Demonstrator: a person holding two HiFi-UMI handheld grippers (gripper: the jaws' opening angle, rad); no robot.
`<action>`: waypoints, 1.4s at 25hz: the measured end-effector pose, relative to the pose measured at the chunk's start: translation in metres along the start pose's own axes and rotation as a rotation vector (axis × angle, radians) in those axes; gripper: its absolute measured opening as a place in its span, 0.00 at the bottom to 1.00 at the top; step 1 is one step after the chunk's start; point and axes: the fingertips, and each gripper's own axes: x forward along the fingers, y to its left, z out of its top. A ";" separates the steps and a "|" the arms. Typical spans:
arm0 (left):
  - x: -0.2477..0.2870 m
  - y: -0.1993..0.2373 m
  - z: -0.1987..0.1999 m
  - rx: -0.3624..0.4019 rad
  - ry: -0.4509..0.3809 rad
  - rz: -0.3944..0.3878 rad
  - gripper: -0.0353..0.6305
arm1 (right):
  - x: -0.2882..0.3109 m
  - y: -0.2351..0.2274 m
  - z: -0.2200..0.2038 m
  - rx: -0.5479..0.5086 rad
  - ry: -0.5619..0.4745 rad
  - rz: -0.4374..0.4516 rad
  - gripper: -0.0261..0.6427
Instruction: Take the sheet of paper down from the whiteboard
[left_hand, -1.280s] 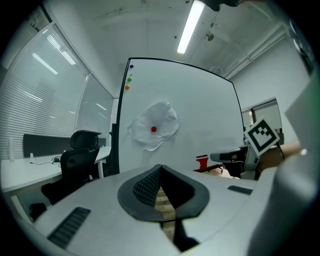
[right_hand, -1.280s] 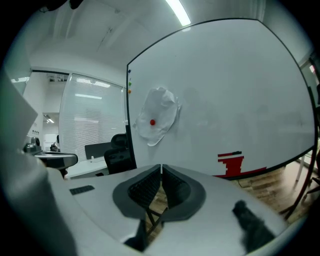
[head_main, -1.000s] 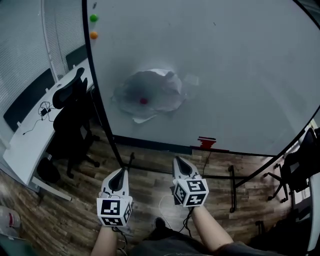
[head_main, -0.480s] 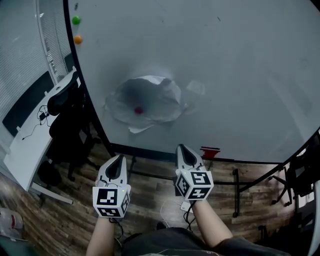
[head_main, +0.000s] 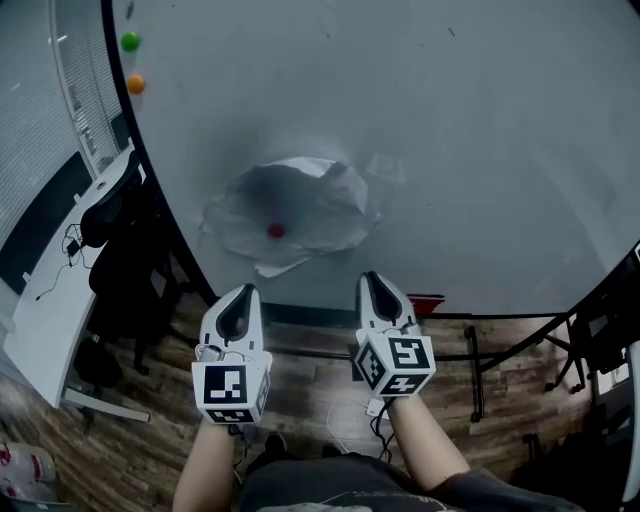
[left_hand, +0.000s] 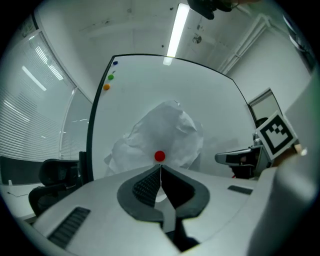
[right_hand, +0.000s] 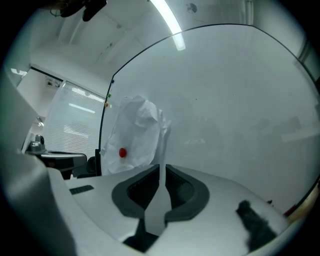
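Note:
A crumpled white sheet of paper (head_main: 300, 200) hangs on the big whiteboard (head_main: 470, 150), pinned by a red magnet (head_main: 276, 230). Both grippers point level at the board, a short way in front of it and below the sheet. My left gripper (head_main: 243, 292) is shut and empty; in the left gripper view its tips (left_hand: 160, 167) sit just under the red magnet (left_hand: 159, 156) and the paper (left_hand: 167, 132). My right gripper (head_main: 372, 280) is to the sheet's lower right, jaws all but together with nothing between them (right_hand: 163, 166). There the paper (right_hand: 137, 132) and its magnet (right_hand: 122, 152) lie to the left.
Green (head_main: 130, 42) and orange (head_main: 135, 84) magnets sit at the board's upper left. A black office chair (head_main: 120, 265) and a white desk (head_main: 45, 300) stand left of the board. The board's stand foot (head_main: 476, 372) rests on the wood floor, and a red item (head_main: 428, 300) sits at the board's lower edge.
Both grippers have risen and moved in towards the whiteboard, side by side. The paper still hangs under its magnet. Neither gripper's jaws have changed.

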 end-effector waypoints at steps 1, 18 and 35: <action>0.004 0.001 0.002 0.011 -0.020 -0.012 0.08 | 0.001 0.002 0.003 -0.006 -0.009 -0.013 0.08; 0.063 0.009 0.017 0.010 -0.194 -0.165 0.08 | 0.025 0.003 0.053 -0.077 -0.179 -0.179 0.18; 0.079 0.000 0.017 0.100 -0.211 -0.203 0.20 | 0.043 0.003 0.061 -0.057 -0.174 -0.188 0.11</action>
